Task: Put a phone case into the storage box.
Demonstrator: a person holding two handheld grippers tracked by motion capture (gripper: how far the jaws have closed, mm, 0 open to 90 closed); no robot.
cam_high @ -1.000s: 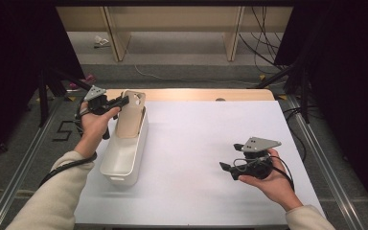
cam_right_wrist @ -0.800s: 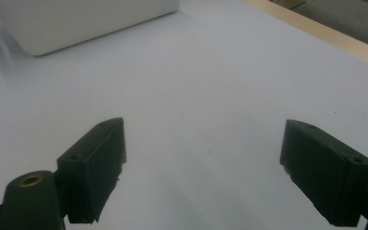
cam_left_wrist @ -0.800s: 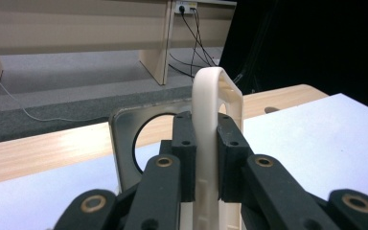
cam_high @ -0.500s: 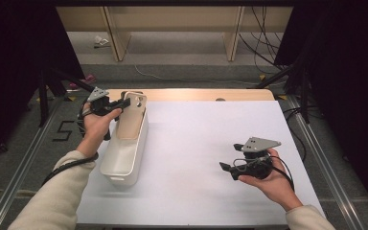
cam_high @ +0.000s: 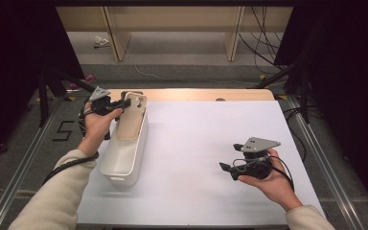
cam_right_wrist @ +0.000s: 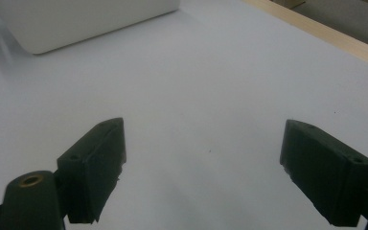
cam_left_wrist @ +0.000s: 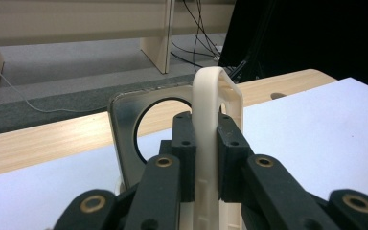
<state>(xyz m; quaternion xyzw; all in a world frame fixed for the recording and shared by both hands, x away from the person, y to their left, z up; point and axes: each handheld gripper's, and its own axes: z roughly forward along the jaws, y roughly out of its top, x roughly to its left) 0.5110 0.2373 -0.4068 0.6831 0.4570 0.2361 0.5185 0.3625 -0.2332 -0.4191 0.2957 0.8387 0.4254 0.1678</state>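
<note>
Jaws of the left gripper clamp the cream handle at the white bin's far end, perhaps lifting it; right gripper gapes wide above the table.

one white bin sits on one table. one cream lid with a hole leans in it. two grippers: the left gripper and the right gripper. two hands hold them.

left tongs clamped tight at arm's reach, right tongs gaping wide, held low.
</note>
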